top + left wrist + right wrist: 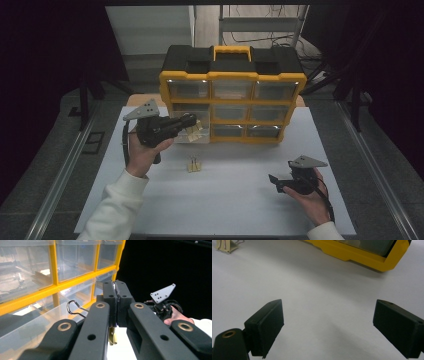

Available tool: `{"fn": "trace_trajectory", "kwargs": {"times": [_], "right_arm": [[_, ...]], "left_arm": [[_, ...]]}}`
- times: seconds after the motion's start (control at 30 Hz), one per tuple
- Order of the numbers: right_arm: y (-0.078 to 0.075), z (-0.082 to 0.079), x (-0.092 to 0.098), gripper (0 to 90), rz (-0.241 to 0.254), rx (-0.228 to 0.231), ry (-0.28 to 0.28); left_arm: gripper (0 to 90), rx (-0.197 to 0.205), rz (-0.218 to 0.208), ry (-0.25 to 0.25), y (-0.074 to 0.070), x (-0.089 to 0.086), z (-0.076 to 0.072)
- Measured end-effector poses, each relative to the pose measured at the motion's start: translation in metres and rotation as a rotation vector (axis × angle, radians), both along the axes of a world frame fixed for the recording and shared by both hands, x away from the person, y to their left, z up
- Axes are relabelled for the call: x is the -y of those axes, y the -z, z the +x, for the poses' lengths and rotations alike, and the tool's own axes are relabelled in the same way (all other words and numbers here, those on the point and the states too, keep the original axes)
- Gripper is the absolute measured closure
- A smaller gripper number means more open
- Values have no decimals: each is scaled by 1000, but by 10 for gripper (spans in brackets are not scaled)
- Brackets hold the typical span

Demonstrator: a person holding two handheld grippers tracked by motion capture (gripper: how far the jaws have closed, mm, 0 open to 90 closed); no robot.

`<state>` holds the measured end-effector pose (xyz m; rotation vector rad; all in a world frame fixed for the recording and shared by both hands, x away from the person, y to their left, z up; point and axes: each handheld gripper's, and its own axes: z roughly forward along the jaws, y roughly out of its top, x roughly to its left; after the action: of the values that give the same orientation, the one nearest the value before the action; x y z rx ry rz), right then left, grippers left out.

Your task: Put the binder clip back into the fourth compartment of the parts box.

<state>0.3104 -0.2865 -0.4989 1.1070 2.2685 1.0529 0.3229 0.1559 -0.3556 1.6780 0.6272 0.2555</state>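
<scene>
left claw (pixel 192 120): we've got it clamped right down, jaws together, pinching a gold binder clip (pixel 112 336) by the edge. in the left claw view the clip pokes out under the jaws with its wire handle looping off to the side.
where it is: held over the pulled-out clear drawer (pixel 187 135) at the lower left of the yellow organizer (pixel 232 102), so pretty much above the drop spot.
right claw (pixel 274 181): jaws spread wide, nothing in them, parked low over the white tabletop (pixel 235 200) well off to the right. hand just resting there.
second clip (pixel 194 165): another gold binder clip sits out on the tabletop, in front of the organizer, between our two hands. also visible top left in the right claw view.
in the drawer: looks like something gold is in there already, hard to tell how many through the plastic.
progress: we'd say midway. one clip is about to be let go, one's left on the tabletop, and the drawer has yet to be pushed shut.
</scene>
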Motion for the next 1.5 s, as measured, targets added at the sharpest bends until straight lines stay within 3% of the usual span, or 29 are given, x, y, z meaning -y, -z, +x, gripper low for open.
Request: {"fn": "trace_trajectory", "kwargs": {"times": [0.53,0.93,1.23,1.3,1.37,1.43,1.5], "right_arm": [[0,0,0,103,4,-6,0],[1,0,-1,103,1,-6,0],[1,0,-1,104,-2,-10,-5],[1,0,-1,104,-4,-9,-6],[2,0,-2,104,-7,-11,-6],[2,0,-2,104,-7,-12,-6],[2,0,-1,104,-7,-11,-5]], "left_arm": [[886,-5,23,-49,-6,-1,14],[885,-16,102,-141,0,1,33],[878,1,181,-210,9,5,39],[809,20,226,-244,13,8,38],[619,16,216,-224,16,9,37],[517,21,206,-230,17,8,34],[438,4,166,-209,18,4,31]]}}
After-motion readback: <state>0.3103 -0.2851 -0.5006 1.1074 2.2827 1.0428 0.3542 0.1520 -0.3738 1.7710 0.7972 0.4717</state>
